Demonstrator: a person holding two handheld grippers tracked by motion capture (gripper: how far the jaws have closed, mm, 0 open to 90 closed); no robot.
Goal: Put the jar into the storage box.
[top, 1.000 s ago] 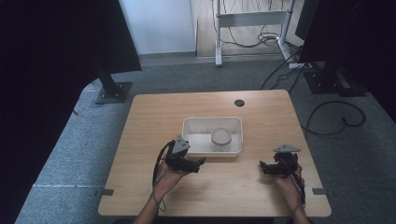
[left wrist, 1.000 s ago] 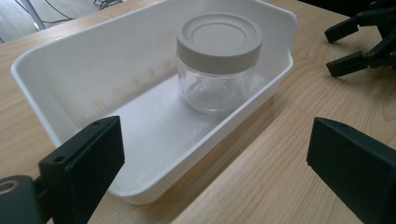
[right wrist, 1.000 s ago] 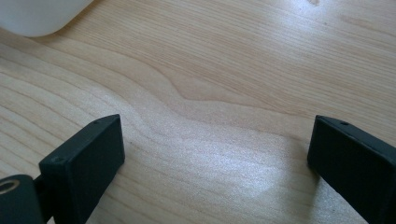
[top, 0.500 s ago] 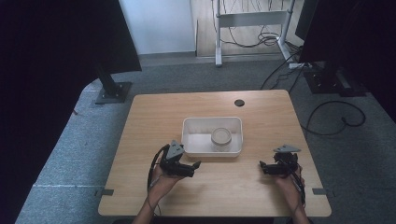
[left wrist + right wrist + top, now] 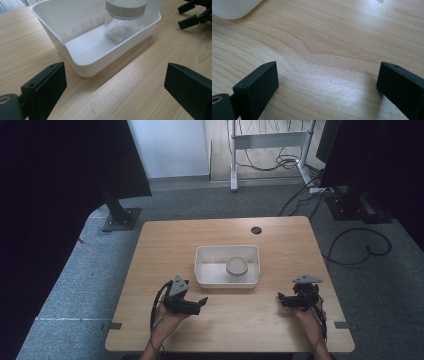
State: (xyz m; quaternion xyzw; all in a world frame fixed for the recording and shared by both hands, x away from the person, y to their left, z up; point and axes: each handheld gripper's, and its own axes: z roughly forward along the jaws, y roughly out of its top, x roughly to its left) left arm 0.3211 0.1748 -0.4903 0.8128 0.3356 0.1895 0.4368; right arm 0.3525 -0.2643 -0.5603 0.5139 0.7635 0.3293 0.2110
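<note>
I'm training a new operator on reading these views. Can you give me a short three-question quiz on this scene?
1. True or false: the glass jar stands inside the white tray.
2. What does the left gripper hold? A) the jar B) the tray's rim C) nothing, its jaws are open
3. Fill in: the jar's lid is ____ the jar.

Key:
1. True. The jar stands upright in the tray, toward its right end in the high view.
2. C. The jaws stand wide apart over the bare wooden table, short of the tray. The right gripper is open too.
3. On. The pale lid sits on top of the jar.
</note>
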